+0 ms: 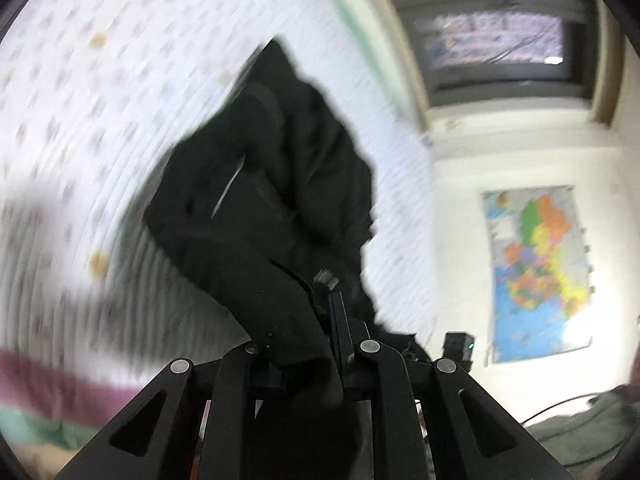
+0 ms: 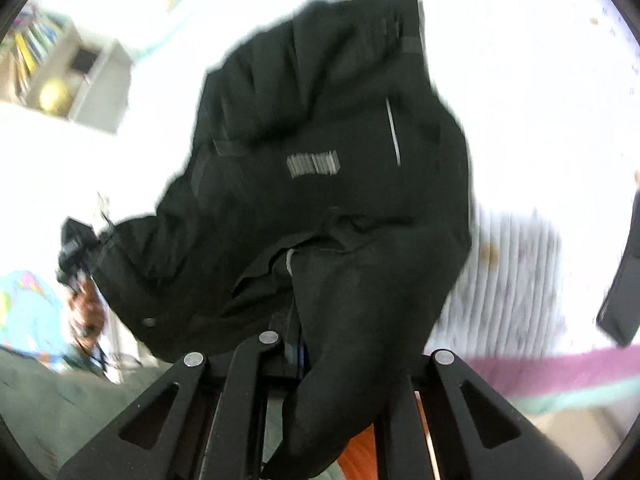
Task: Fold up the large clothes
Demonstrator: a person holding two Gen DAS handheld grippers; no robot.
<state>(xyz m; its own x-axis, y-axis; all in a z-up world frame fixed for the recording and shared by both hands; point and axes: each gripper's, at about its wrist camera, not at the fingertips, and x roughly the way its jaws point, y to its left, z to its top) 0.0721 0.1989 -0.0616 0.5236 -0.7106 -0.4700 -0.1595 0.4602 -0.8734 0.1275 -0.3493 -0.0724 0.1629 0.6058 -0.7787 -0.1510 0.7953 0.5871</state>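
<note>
A large black jacket (image 1: 272,184) hangs bunched above a white patterned bedsheet (image 1: 100,100). My left gripper (image 1: 330,292) is shut on an edge of the jacket, whose cloth drapes over its left finger. In the right wrist view the same jacket (image 2: 328,152) shows a grey logo patch and a thin reflective strip. My right gripper (image 2: 294,292) is shut on a fold of it, with cloth draped over the right finger. The left gripper (image 2: 74,256) shows far left in that view, held by a hand and gripping the jacket's other edge. Both views are motion-blurred.
The bedsheet (image 2: 520,120) has a purple and green border (image 2: 560,364). A wall map (image 1: 536,272) and a window (image 1: 492,40) are to the right. A bookshelf (image 2: 52,76) stands at upper left. A dark flat object (image 2: 624,280) lies at the right edge.
</note>
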